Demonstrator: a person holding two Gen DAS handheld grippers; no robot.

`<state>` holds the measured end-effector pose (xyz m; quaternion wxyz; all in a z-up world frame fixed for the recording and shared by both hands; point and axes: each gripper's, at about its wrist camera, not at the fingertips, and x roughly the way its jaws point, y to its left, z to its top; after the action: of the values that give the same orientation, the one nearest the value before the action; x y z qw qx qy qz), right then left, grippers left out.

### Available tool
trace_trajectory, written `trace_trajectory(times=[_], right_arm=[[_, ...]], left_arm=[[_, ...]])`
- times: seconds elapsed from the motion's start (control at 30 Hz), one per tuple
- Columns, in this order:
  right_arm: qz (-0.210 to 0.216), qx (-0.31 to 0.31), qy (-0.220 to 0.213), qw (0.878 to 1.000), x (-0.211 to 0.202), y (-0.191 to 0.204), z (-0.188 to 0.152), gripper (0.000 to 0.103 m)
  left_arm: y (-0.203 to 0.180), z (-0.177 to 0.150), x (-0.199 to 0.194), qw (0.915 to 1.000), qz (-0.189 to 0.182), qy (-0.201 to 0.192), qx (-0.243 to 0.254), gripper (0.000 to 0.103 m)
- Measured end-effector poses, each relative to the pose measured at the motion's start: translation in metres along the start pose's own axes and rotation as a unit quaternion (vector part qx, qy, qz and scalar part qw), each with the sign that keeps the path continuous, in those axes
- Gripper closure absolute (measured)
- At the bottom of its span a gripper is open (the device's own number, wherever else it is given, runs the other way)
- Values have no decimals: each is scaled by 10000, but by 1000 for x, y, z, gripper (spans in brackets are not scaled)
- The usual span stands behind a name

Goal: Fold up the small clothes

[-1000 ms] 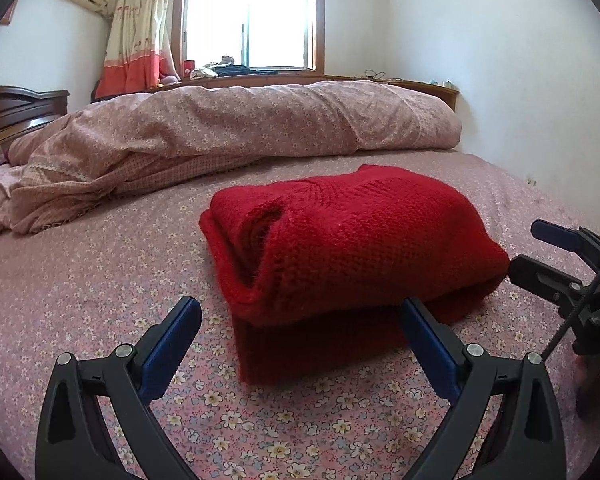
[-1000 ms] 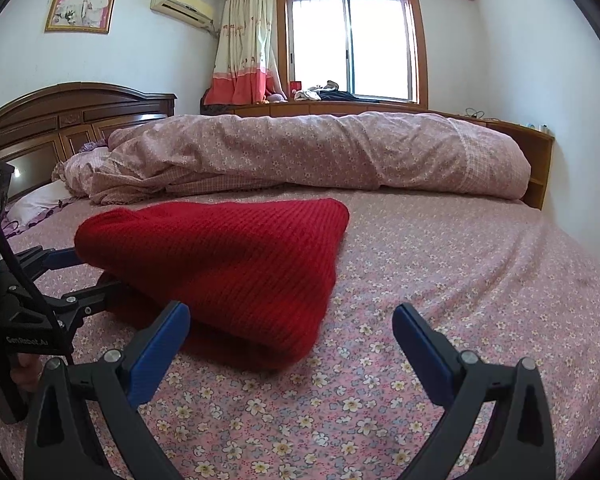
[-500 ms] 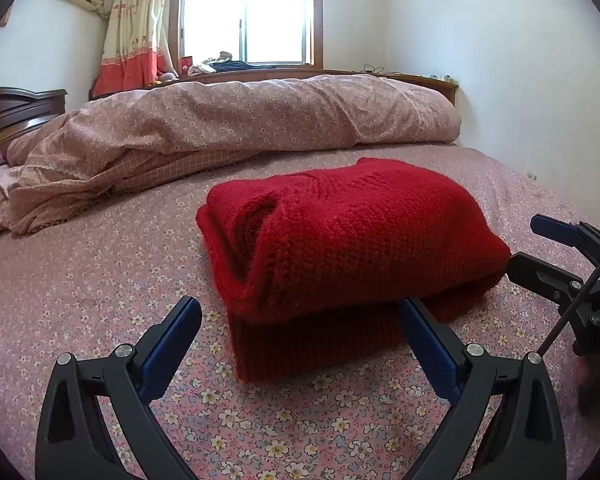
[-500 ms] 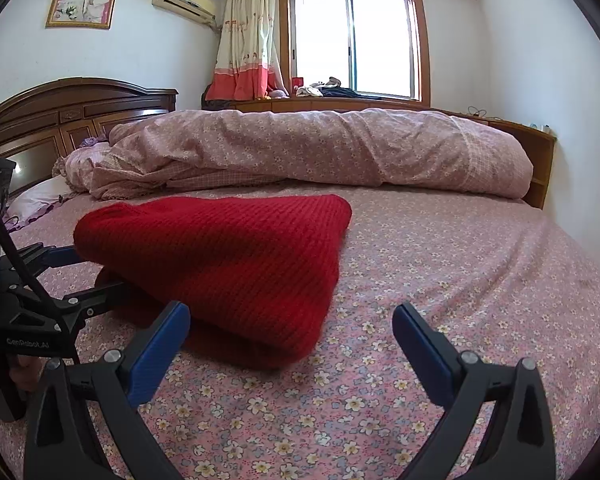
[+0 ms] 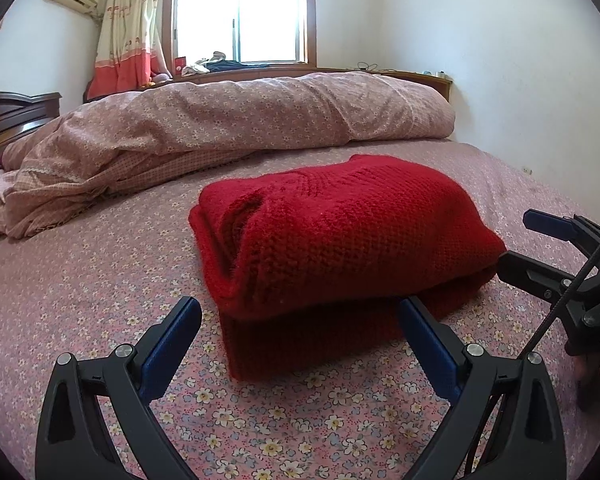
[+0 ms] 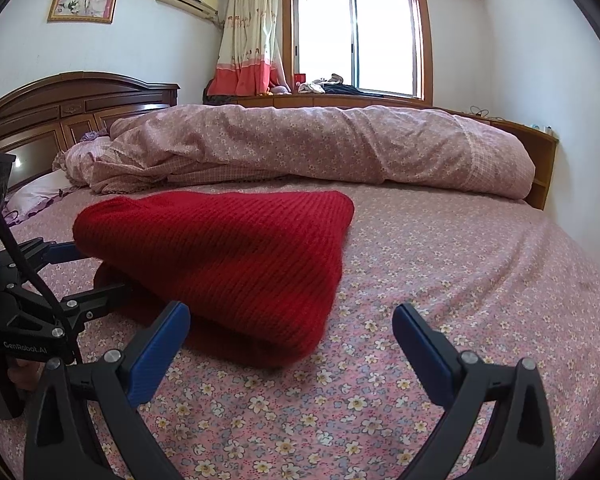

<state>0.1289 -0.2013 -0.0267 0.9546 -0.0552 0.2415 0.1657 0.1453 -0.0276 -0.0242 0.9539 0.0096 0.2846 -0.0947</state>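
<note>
Red knit sweater folded into thick bundle, centre frame on floral bed sheet. Left gripper jaws spread, empty, at bundle's near edge. Right gripper jaws spread, empty, beside lower corner. Looks near finished; press top flat, square loose bottom layer, avoid snagging knit
</note>
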Motion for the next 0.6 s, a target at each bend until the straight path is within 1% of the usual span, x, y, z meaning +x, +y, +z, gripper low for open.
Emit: trace_trajectory(times=[0.6], right_arm=[[2, -7, 48, 10000, 4, 1, 0, 0]], left_arm=[[0, -1, -1, 10000, 4, -3, 17, 7]])
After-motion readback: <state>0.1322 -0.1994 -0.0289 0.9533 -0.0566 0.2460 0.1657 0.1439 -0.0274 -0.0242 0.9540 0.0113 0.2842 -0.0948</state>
